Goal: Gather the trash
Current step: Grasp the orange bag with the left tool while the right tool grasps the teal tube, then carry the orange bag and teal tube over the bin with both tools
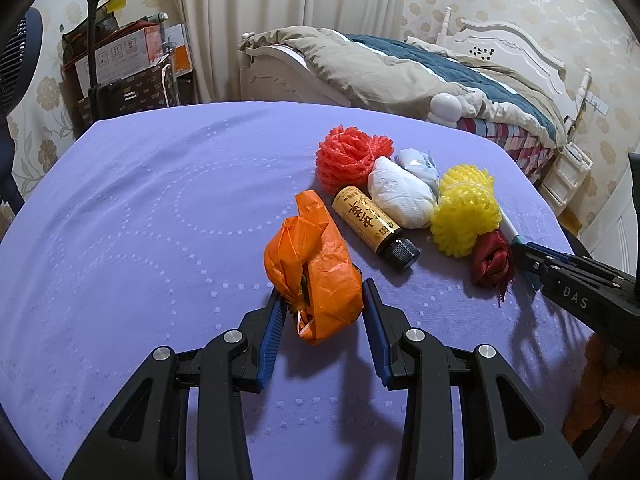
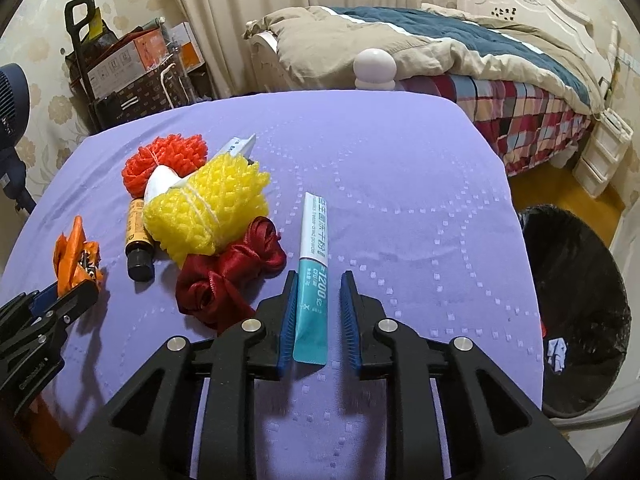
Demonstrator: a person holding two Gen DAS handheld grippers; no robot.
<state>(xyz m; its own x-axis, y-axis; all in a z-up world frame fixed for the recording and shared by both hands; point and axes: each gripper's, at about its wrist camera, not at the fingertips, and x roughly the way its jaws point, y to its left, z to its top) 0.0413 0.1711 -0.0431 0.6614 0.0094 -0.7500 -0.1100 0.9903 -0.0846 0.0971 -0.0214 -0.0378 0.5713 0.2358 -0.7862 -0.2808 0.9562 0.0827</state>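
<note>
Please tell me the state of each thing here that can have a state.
left gripper: shut on the orange bag
right gripper: open, teal sachet lying flat between its jaws, not gripped
brown bottle: capped, lying on its side
bin: open, black liner, some scraps inside

Teal sachet (image 2: pixel 311 280) lying between parted fingers of right gripper (image 2: pixel 319 280); purple table (image 2: pixel 400 184); black bin (image 2: pixel 576 304) alongside.
</note>
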